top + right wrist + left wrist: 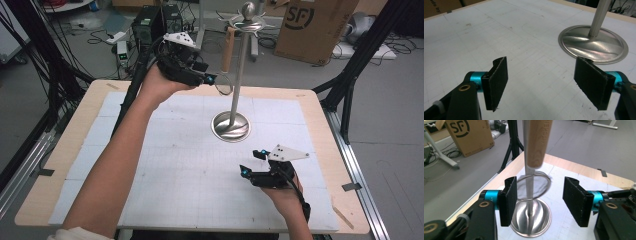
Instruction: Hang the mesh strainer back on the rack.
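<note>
Whisk (537, 147), wooden-handled, hung from the top of the steel stand (239, 75) on the table (320, 107), its wire loop beside the pole, above the stand's dished base. Left tool (540, 201) sat part open just below the handle, gripping nothing. Right tool (546, 83) stood wide apart, empty, above the table.

Cardboard box (314, 27) on floor beyond surface (75, 125); power strip (115, 36) and cables far left; black tripod legs (345, 95) at right.

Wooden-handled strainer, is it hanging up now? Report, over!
Left gripper open, jaws either side of hanging strainer, not touching. Strainer hangs from stand. Right gripper open, empty, low over table. Nothing in the way.
</note>
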### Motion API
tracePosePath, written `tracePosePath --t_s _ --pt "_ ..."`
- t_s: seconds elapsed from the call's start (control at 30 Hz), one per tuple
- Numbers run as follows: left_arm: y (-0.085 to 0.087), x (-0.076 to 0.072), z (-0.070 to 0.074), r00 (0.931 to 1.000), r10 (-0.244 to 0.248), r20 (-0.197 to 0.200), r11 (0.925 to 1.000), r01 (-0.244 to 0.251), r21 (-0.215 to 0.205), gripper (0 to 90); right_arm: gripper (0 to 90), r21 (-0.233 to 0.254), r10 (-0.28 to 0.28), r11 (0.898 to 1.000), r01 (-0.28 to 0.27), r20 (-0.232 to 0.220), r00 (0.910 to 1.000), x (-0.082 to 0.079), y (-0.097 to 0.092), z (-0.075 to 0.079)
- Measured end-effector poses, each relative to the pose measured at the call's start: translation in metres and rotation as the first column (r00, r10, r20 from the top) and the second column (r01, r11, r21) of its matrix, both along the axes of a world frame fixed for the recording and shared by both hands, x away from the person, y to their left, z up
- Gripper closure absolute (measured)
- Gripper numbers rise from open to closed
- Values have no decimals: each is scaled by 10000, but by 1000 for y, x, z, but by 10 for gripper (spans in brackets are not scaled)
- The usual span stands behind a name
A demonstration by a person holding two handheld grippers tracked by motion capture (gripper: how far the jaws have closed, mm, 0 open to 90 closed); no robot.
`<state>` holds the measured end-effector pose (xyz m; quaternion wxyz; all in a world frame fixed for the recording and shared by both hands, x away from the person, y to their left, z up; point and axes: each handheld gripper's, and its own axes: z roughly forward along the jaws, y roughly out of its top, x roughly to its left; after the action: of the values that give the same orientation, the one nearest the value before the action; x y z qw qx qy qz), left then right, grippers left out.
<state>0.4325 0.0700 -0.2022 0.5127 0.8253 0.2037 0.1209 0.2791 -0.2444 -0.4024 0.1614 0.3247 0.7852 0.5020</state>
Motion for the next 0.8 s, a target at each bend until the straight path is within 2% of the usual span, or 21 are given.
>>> tracePosePath --t_s 0.23,0.37,0.5,0.8 --pt "12 -8 -7 10000 -72 -29 10000 72 -19 392 264 -36 24 10000 -24 -13 10000 0 1 0" --pt "21 -16 -15 9996 -262 -107 9989 257 -397 361 264 -48 44 10000 -44 -18 10000 0 0 0" --pt "30 -23 -24 9995 -287 -108 9986 282 -437 353 264 27 -36 10000 36 -50 10000 -1 -1 1" --pt "54 -30 -41 9997 30 -246 9972 -48 -747 318 264 -36 -2 10000 2 -59 10000 0 1 -1"
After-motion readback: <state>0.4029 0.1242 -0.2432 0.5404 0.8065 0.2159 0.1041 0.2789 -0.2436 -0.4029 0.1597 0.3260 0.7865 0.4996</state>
